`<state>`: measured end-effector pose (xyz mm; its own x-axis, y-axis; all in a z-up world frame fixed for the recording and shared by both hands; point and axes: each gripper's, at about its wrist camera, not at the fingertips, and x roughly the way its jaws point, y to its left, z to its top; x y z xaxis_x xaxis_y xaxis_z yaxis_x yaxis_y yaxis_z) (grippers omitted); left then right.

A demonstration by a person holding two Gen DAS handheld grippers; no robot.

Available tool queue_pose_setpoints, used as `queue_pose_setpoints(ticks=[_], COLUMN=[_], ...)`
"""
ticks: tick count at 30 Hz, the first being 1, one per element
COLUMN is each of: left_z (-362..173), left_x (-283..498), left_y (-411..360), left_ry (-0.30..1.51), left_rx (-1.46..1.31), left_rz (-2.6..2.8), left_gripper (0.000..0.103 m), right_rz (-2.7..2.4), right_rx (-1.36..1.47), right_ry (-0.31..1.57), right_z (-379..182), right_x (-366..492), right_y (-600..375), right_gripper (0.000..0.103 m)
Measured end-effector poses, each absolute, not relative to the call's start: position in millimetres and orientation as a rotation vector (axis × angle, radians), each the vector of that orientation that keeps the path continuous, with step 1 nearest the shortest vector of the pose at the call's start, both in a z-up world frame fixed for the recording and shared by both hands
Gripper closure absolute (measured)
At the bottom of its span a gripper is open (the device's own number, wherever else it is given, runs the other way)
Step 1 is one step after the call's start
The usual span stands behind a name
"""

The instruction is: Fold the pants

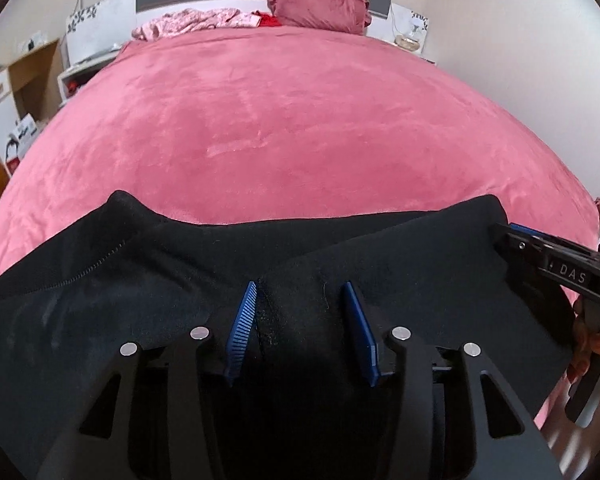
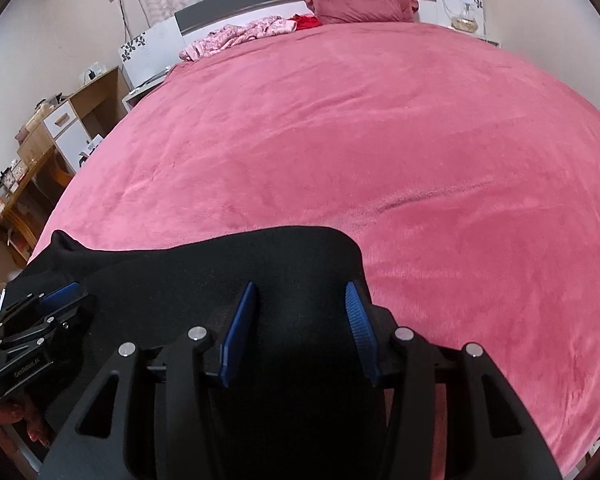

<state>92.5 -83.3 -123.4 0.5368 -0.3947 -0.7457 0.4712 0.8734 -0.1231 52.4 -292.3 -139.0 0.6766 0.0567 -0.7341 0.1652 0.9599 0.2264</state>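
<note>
Black pants (image 1: pixel 100 280) lie bunched across the near edge of a pink bed cover (image 1: pixel 280 120). My left gripper (image 1: pixel 300 286) stands over their middle, its blue pads apart, with a seamed ridge of the cloth lying between them. My right gripper (image 2: pixel 301 285) is over the right end of the pants (image 2: pixel 180 264), pads equally apart and black cloth between them. From the left wrist view the right gripper (image 1: pixel 508 232) sits at the pants' right corner. The right wrist view shows the left gripper (image 2: pixel 66 292) at the left edge.
A dark red pillow (image 1: pixel 320 4) and a crumpled pink garment (image 1: pixel 196 22) lie at the headboard. Wooden desks and a white cabinet (image 2: pixel 72 128) stand left of the bed. A hand (image 1: pixel 592 340) holds the right gripper's handle.
</note>
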Motion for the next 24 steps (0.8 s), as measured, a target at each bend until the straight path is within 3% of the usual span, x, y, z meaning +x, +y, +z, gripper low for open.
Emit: queue_pose_setpoints(ticks=[5,11,22,24], left_z=[-120,-119,-122,-116], left_x=[83,47,40,39], left_y=[-77,-66,-52,-41], left_ry=[0.845,0.882,0.953,0.963], left_rx=[0.066,0.110,0.019,-0.057], left_rz=[-0.525,-0.578,-0.586,-0.572], left_gripper=[0.057,0.033,0.033,0.033], right_rz=[-0.064,-0.038,-0.073,-0.090], right_rx=[0.356,0.372,0.231,0.205], right_ry=[0.789,0.801,0.861,0.839], right_z=[-127,-111,-132,-127], right_x=[32,-2,-2,-6], right_y=[-300,-283,-262,-257], right_gripper=[0.052,0.051,0.047,0.039])
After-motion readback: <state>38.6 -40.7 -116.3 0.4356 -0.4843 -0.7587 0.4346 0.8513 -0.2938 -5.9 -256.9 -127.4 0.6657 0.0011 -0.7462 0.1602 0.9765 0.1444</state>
